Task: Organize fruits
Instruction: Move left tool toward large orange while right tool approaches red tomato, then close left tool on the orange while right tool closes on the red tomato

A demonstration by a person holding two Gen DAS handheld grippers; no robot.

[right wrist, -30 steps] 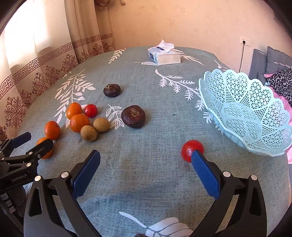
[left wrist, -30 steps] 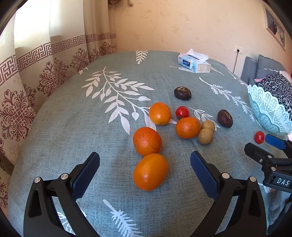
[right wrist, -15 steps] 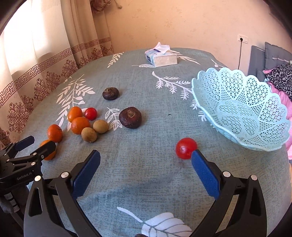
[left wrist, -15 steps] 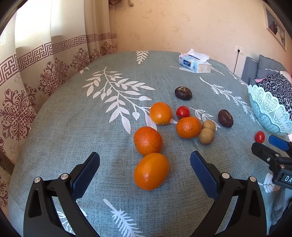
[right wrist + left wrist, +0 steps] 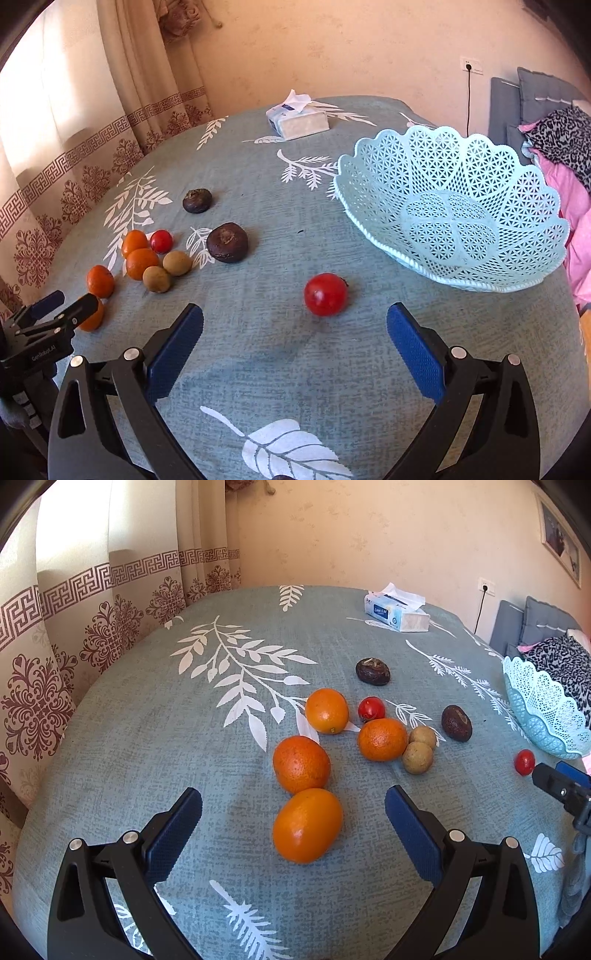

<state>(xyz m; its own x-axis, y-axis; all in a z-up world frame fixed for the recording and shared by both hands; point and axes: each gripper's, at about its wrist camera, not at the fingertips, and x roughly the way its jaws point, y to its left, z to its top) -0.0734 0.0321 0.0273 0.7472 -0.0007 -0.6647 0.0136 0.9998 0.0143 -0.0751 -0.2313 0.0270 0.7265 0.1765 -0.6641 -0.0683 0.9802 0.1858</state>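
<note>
Both grippers wide open, empty. Left gripper (image 5: 293, 805) w/ nearest orange (image 5: 306, 825) between its fingers; right gripper (image 5: 295, 319) just short of tomato (image 5: 325, 294), near basket (image 5: 452, 206).

Tissue box (image 5: 397, 613), curtain (image 5: 92, 620), wall socket (image 5: 471, 65).

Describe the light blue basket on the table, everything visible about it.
The basket is a wide, shallow bowl of pale blue plastic, as it looks, pierced all over in a lace-like lattice with a petal pattern at its centre and a scalloped rim. It stands upright on the teal leaf-print tablecloth near the table's right edge, beside pink and leopard-print fabric. It holds nothing. No fruit touches it; the lone red tomato lies apart from it on the cloth, in front of the open right gripper.
</note>
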